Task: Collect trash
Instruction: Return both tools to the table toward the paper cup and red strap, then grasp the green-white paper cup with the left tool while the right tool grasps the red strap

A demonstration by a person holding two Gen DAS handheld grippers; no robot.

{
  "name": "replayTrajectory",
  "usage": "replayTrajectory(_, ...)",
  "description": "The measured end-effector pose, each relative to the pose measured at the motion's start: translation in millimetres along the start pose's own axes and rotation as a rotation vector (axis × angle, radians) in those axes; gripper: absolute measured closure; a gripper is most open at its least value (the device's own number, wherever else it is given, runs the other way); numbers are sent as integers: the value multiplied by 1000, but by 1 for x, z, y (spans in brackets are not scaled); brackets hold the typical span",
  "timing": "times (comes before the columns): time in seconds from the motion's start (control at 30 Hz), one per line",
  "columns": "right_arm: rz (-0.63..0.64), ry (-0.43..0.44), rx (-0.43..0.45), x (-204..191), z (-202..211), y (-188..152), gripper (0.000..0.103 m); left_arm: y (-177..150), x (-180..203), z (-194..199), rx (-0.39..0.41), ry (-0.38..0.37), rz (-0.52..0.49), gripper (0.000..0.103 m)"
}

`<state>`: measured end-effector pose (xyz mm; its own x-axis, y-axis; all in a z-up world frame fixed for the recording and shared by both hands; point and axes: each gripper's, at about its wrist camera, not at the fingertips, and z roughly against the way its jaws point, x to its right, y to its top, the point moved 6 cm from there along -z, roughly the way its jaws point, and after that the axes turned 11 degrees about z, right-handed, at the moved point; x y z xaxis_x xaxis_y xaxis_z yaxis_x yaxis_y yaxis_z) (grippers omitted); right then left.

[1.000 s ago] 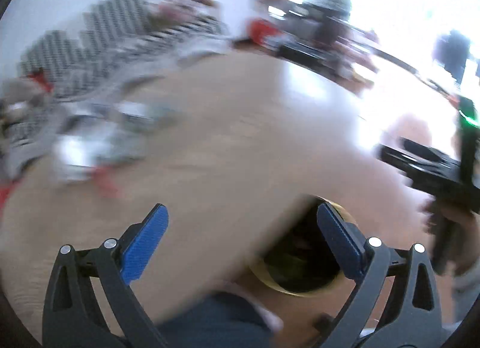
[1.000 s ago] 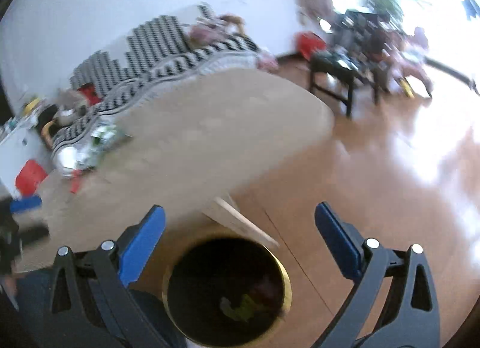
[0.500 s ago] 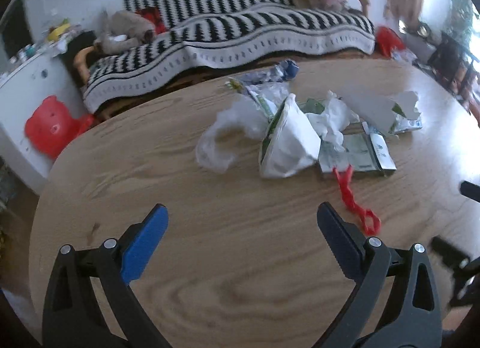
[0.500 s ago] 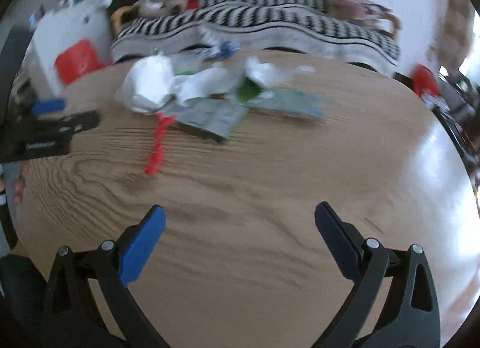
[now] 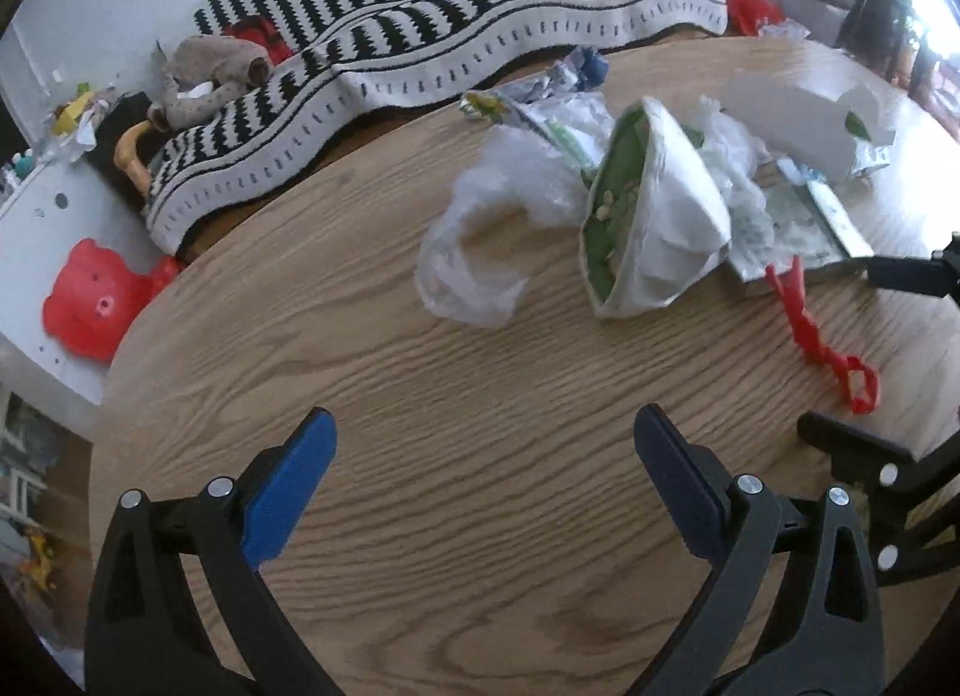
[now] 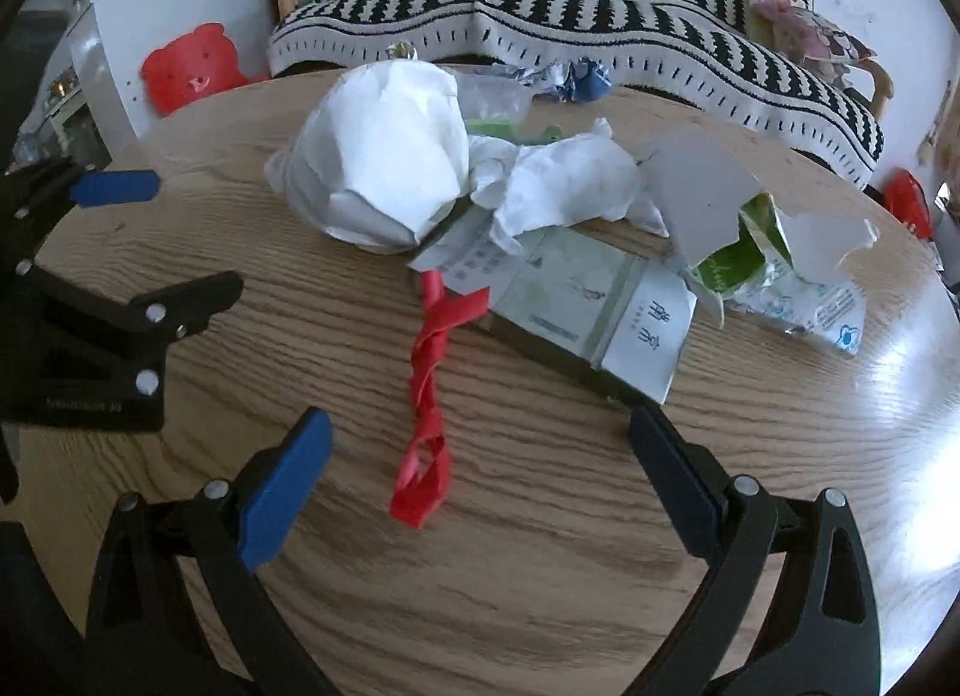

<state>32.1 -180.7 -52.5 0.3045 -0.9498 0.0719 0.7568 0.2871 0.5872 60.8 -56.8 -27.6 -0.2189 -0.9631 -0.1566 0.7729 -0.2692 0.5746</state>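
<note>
A heap of trash lies on the round wooden table. It holds a clear plastic bag, a white paper bag with a green inside, crumpled tissue, a flattened carton, torn white card, a green wrapper and a red plastic strip. My left gripper hovers open over bare wood, short of the plastic bag. My right gripper is open around the near end of the red strip. Each gripper also shows at the edge of the other's view.
Behind the table stands a sofa under a black-and-white striped throw with a plush toy. A white cabinet with a red bear shape stands at the left. Blue and silver foil scraps lie at the table's far edge.
Both grippers swung from the bin on the floor up to the table and moved closer to the trash heap. The right gripper now brackets the red strip. Both stayed open.
</note>
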Motion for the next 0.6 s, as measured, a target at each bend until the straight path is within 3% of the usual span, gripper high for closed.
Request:
replayTrajectory(0.1, 7, 2, 0, 3, 3, -3, 7, 5, 5, -7, -19, -57, 24, 7)
replayTrajectory(0.2, 17, 7, 2, 3, 7, -6, 9, 5, 10, -12, -28, -59, 9, 7)
replayTrajectory(0.53, 40, 23, 18, -4, 19, -10, 33, 21, 37, -16, 13, -134, -43, 7)
replayTrajectory(0.6, 56, 32, 29, -10, 21, -7, 46, 28, 40, -19, 22, -162, -36, 10)
